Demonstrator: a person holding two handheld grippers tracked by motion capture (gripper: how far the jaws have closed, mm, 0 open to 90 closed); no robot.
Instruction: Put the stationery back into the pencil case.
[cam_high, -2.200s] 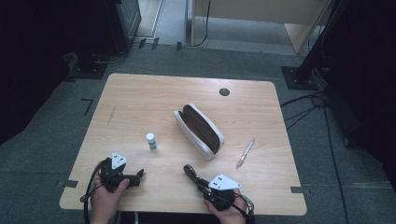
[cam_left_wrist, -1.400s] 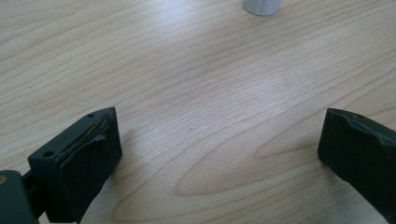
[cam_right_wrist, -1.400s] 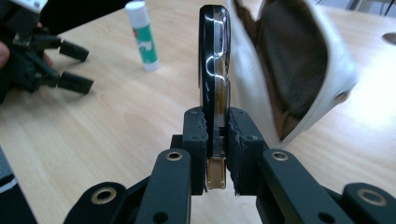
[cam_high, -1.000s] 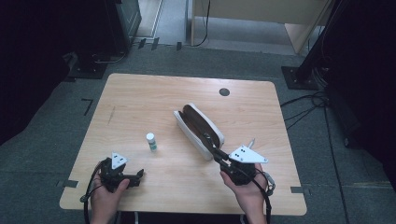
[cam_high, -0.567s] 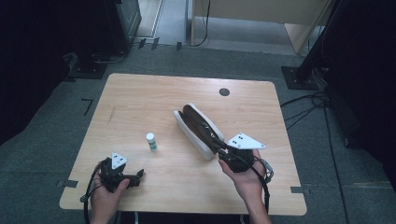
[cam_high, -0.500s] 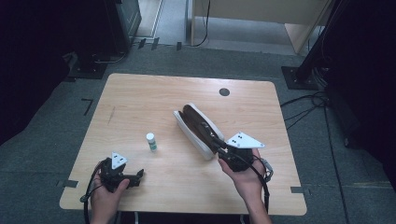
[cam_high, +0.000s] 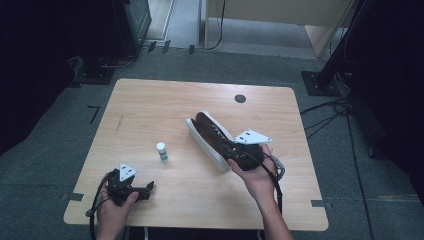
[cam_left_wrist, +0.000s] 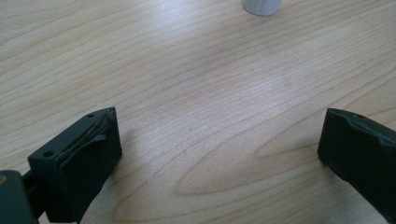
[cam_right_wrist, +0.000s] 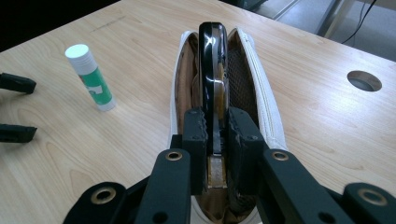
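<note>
A white pencil case (cam_high: 201, 139) with a brown lining lies open at the table's middle, running from far left to near right. My right gripper (cam_high: 226, 145) is at its near end, shut on a slim glossy black object (cam_right_wrist: 212, 60) with an amber band. That object points along the case (cam_right_wrist: 261, 107), between its two open sides; I cannot tell whether it touches the lining. A small white and green glue stick (cam_high: 161, 151) stands upright left of the case. My left gripper (cam_high: 145, 189) rests open near the front left edge, jaws (cam_left_wrist: 219, 149) wide over bare wood.
The wooden table (cam_high: 150, 110) has a round cable hole (cam_high: 240, 98) at the far right of its top. The glue stick (cam_right_wrist: 91, 77) stands between the two grippers. Dark equipment and cables surround the table on the floor.
My right gripper has moved left and away from the person, from beside the case's right side to its near end, carrying the black object. The left gripper has stayed put.
</note>
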